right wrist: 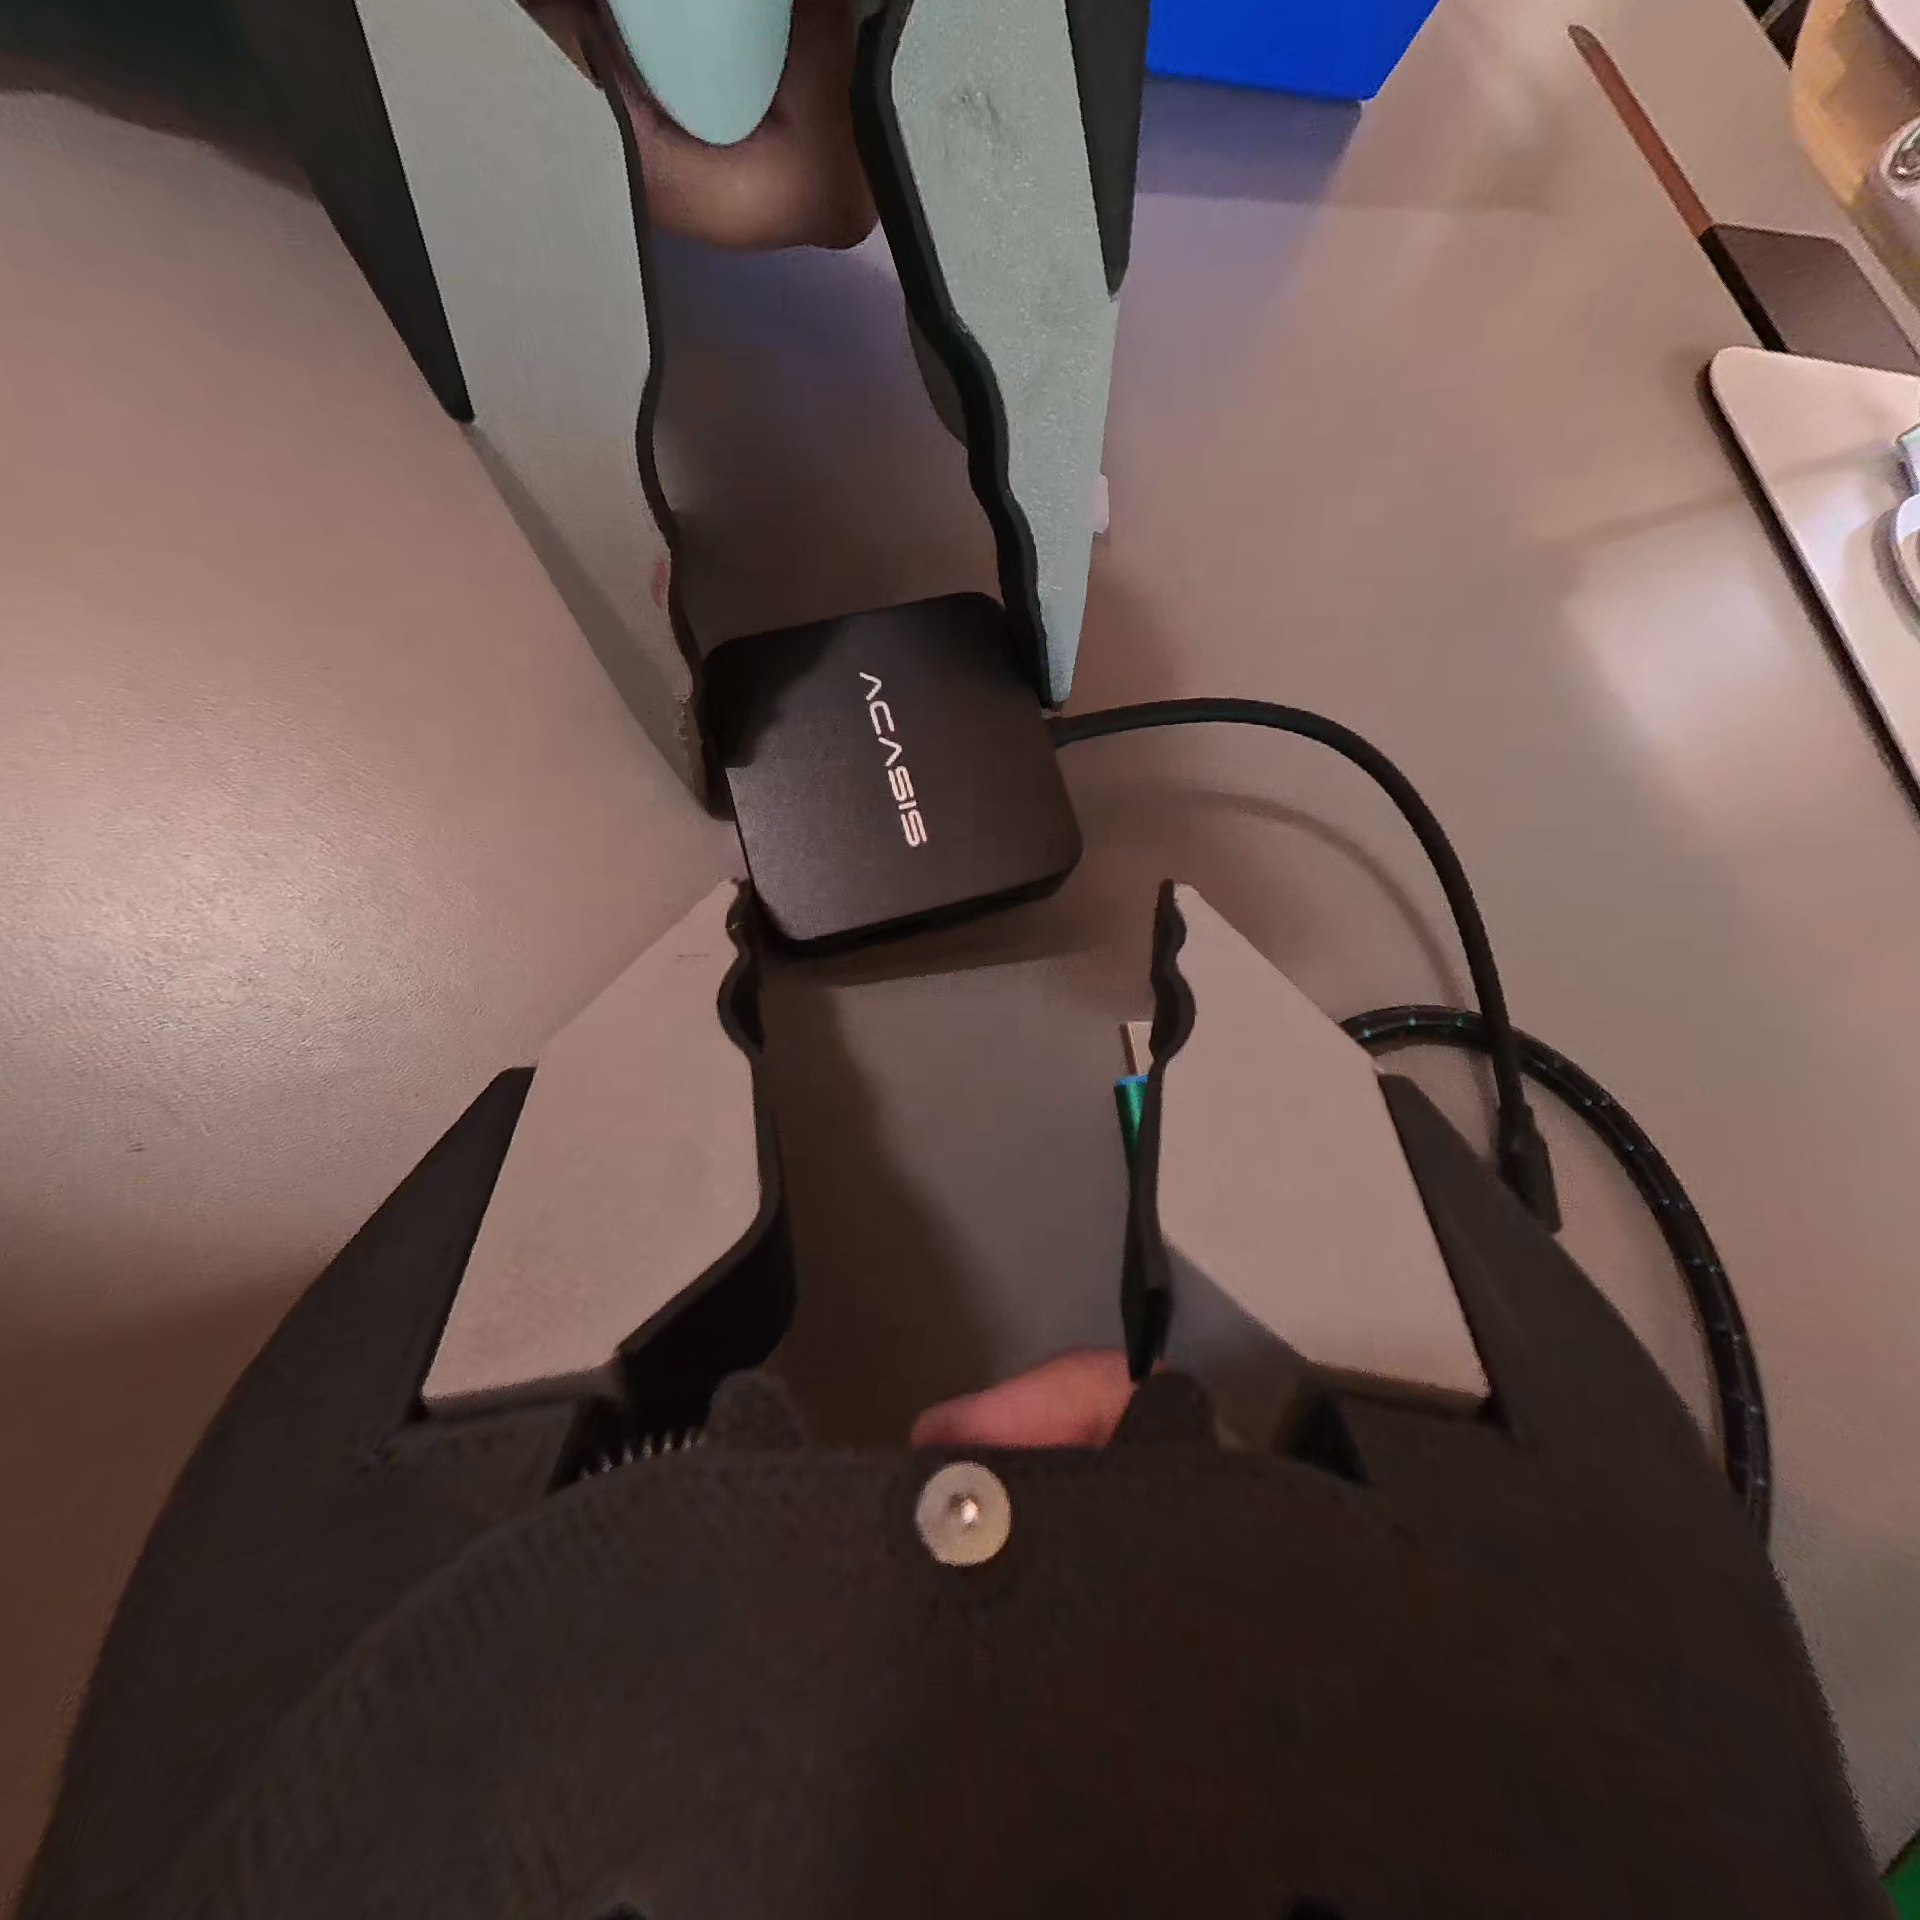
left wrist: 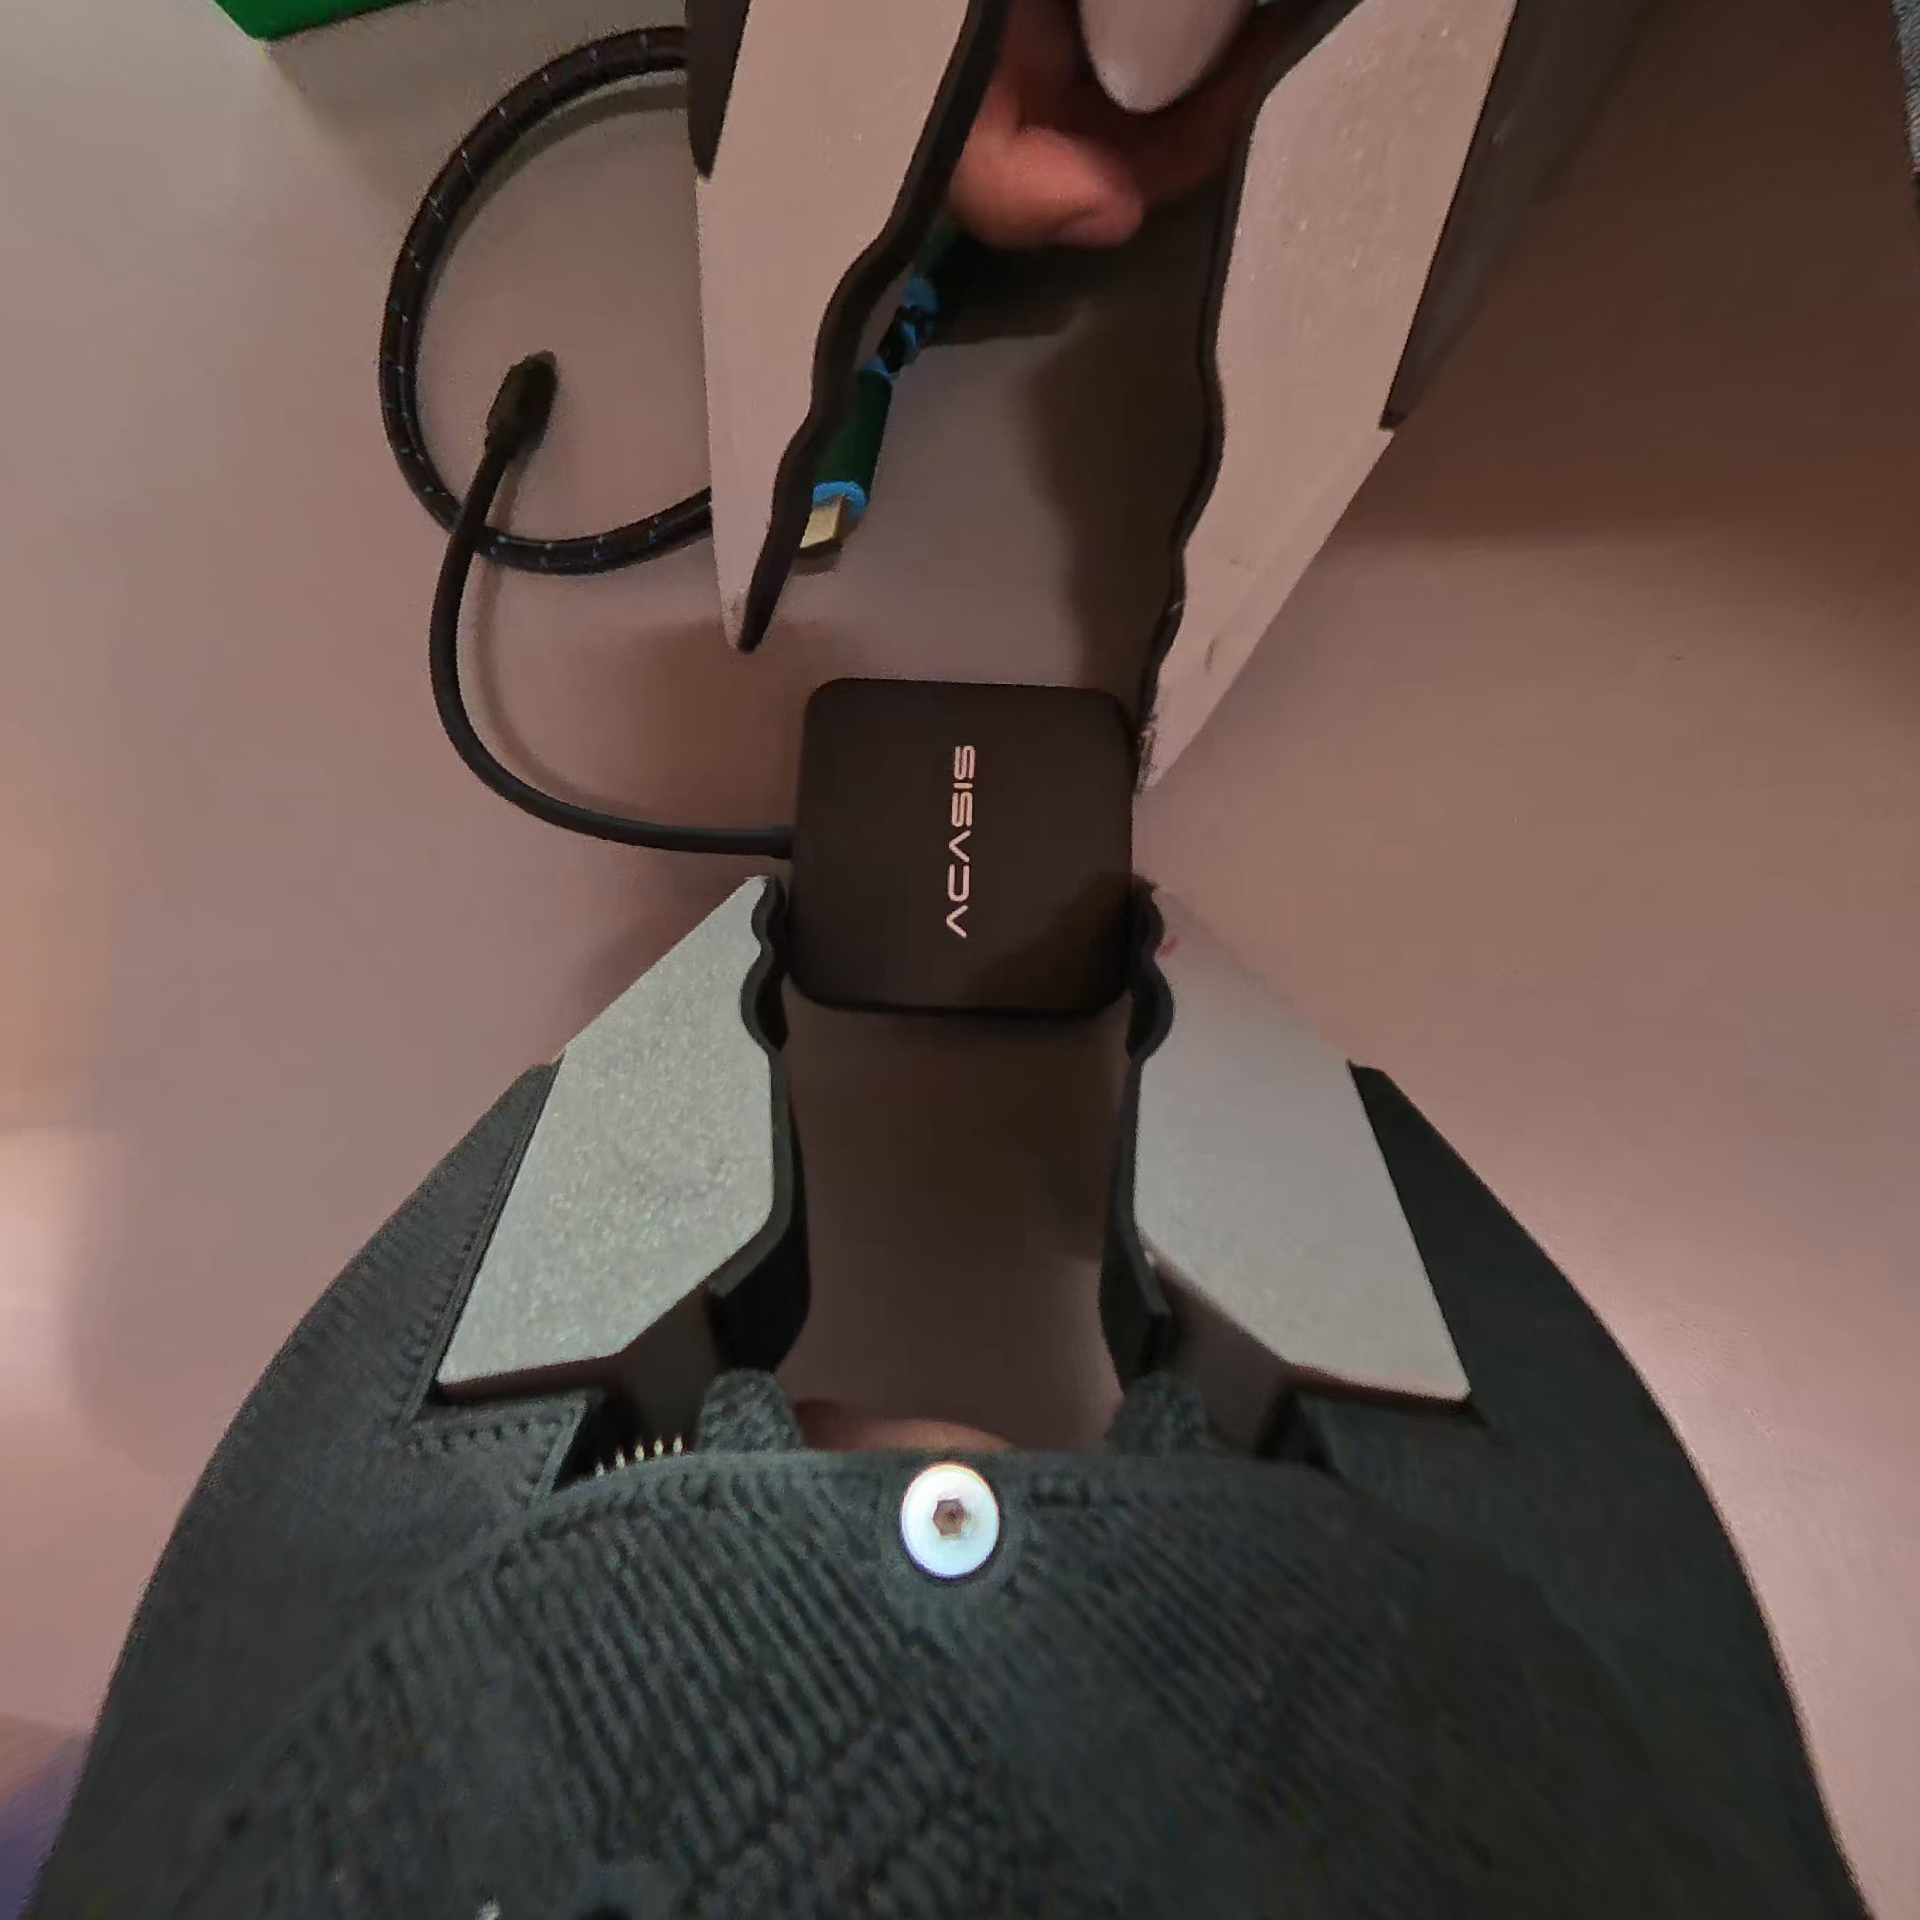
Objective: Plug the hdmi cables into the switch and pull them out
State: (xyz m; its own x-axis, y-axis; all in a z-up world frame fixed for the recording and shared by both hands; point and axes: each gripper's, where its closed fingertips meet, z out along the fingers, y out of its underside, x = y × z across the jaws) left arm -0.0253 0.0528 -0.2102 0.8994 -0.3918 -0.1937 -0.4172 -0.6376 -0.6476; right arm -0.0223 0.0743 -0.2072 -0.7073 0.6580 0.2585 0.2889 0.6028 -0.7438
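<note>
The black square switch (left wrist: 961, 842) lies on the table, and my left gripper (left wrist: 958, 935) is shut on its two sides. Its thin black lead (left wrist: 499, 727) curves off and ends in a loose plug (left wrist: 520, 400). My right gripper (right wrist: 954, 909) faces the switch (right wrist: 883, 769) from the opposite side, open, with its tips close to the switch's near edge. An HDMI plug with a green body and metal tip (right wrist: 1130, 1081) lies on the table against the inner side of its right finger, not gripped. It also shows in the left wrist view (left wrist: 831, 520). Its black braided cable (right wrist: 1673, 1205) loops beside it.
The grey table (right wrist: 260, 727) carries a pale flat tray (right wrist: 1818, 488) and a dark slab (right wrist: 1808, 301) at the right edge, with a blue box (right wrist: 1278, 42) at the far end. A green object (left wrist: 286, 16) sits beyond the braided cable loop (left wrist: 416, 312). Less than 4 cm separates the two grippers' tips.
</note>
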